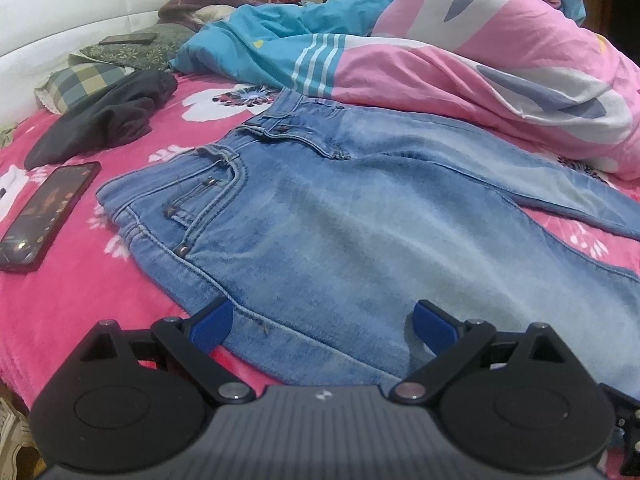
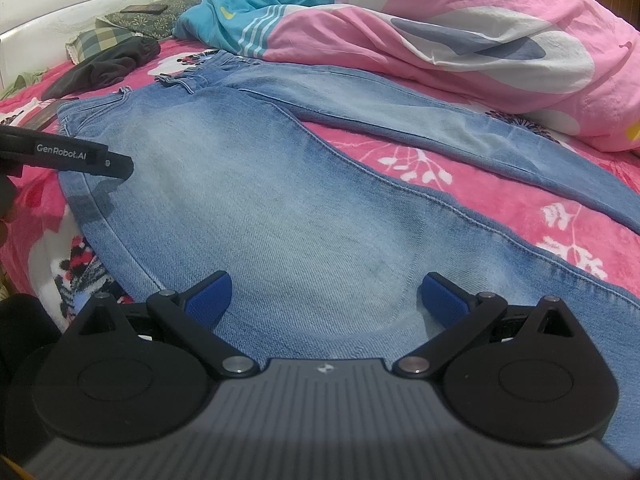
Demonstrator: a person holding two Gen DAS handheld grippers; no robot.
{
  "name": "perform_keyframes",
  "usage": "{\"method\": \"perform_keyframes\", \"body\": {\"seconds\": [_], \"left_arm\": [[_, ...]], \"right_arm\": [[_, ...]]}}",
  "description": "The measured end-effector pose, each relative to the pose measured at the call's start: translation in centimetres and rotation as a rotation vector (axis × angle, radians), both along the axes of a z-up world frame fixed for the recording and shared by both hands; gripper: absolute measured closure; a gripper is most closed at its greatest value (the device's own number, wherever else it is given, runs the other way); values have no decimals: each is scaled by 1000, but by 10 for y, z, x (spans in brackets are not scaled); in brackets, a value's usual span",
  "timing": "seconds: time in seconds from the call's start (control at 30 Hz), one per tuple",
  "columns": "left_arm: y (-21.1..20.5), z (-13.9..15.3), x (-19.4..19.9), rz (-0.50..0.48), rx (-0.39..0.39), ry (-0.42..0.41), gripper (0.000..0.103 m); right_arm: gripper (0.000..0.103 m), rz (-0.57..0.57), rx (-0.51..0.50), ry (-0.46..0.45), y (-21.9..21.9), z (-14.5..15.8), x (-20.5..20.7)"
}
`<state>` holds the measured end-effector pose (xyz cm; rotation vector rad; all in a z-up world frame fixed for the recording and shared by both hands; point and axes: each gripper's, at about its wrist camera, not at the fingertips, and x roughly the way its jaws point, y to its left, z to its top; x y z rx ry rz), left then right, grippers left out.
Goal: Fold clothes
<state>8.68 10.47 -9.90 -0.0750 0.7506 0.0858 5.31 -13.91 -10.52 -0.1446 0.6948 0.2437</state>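
A pair of light blue jeans (image 1: 360,216) lies flat on the pink flowered bed cover (image 1: 80,288), waistband to the left, legs spread to the right. My left gripper (image 1: 322,324) is open, fingers straddling the near side seam of the jeans by the hip. The jeans also fill the right wrist view (image 2: 260,208). My right gripper (image 2: 324,294) is open and empty over the near thigh. The left gripper (image 2: 116,166) shows as a black finger at the left edge of the right wrist view, over the hip edge.
A dark garment (image 1: 108,120) and a phone (image 1: 48,216) lie left of the jeans. A bunched pink and blue duvet (image 1: 480,60) borders the far leg. Pillows (image 1: 84,80) with another phone (image 1: 128,39) rest against the white headboard (image 1: 60,12).
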Motion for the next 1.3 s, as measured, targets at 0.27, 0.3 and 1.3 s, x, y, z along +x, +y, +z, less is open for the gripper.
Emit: {"method": "perform_keyframes", "body": {"seconds": [0.27, 0.3, 1.3], "left_arm": [[-1, 0, 2, 4, 3, 10, 5], [-1, 0, 2, 4, 3, 10, 5], [0, 2, 3, -9, 1, 30, 4]], "right_arm": [[1, 10, 2, 1, -1, 0, -4], [1, 12, 3, 1, -1, 0, -4], [1, 45, 58, -36, -15, 32, 14]]}}
